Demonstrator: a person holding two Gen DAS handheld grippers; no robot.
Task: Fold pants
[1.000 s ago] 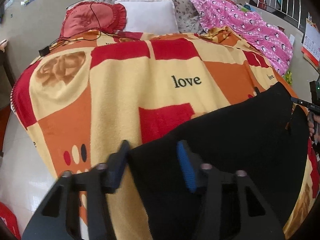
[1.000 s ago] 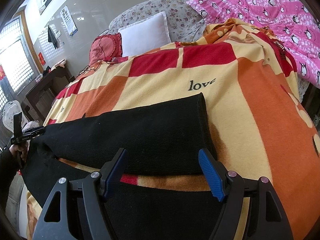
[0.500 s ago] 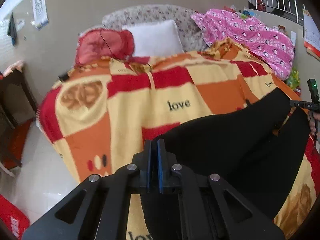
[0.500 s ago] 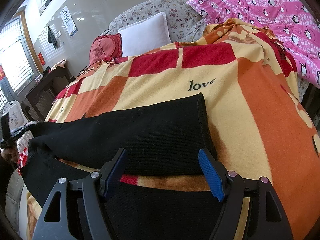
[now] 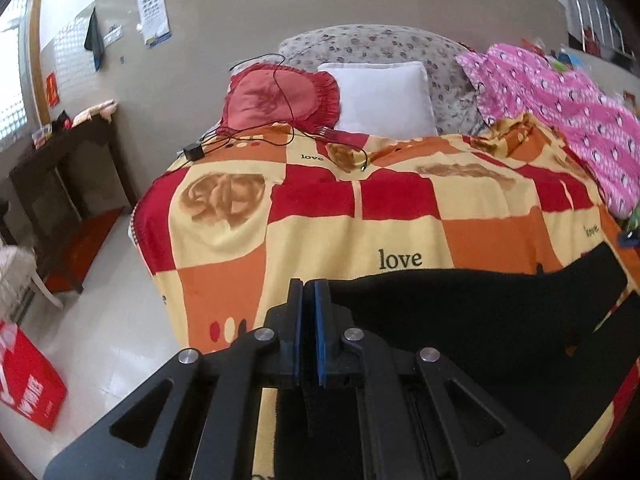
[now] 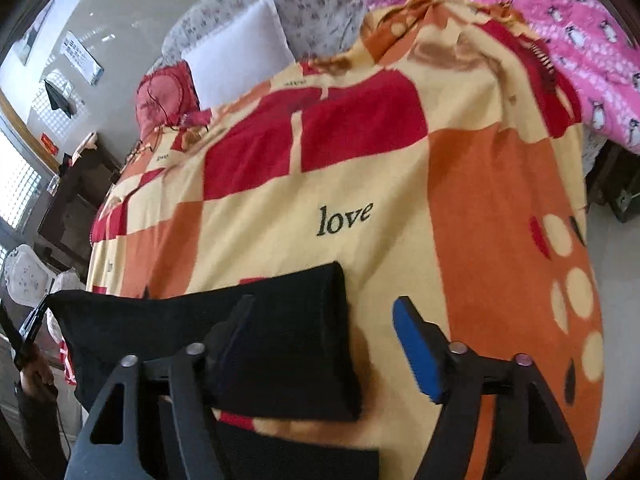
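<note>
Black pants (image 5: 480, 320) lie across the near end of a bed covered by an orange, red and cream "love" blanket (image 5: 360, 216). My left gripper (image 5: 309, 296) is shut on the pants' edge and holds it lifted off the bed. In the right wrist view the pants (image 6: 280, 344) show one leg end on the blanket (image 6: 320, 184). My right gripper (image 6: 324, 320) is open over that leg end; its left finger is above the cloth and the blue pad (image 6: 416, 356) is above the bare blanket.
A red cushion (image 5: 276, 100) with a black cable, a white pillow (image 5: 384, 96) and a pink penguin quilt (image 5: 560, 108) lie at the bed's head. A dark cabinet (image 5: 60, 184) and a red box (image 5: 24, 380) stand on the floor at left.
My left gripper closed on the pants' edge and lifted it, pulling the cloth taut. My right gripper stayed open and tilted and moved right along the leg end.
</note>
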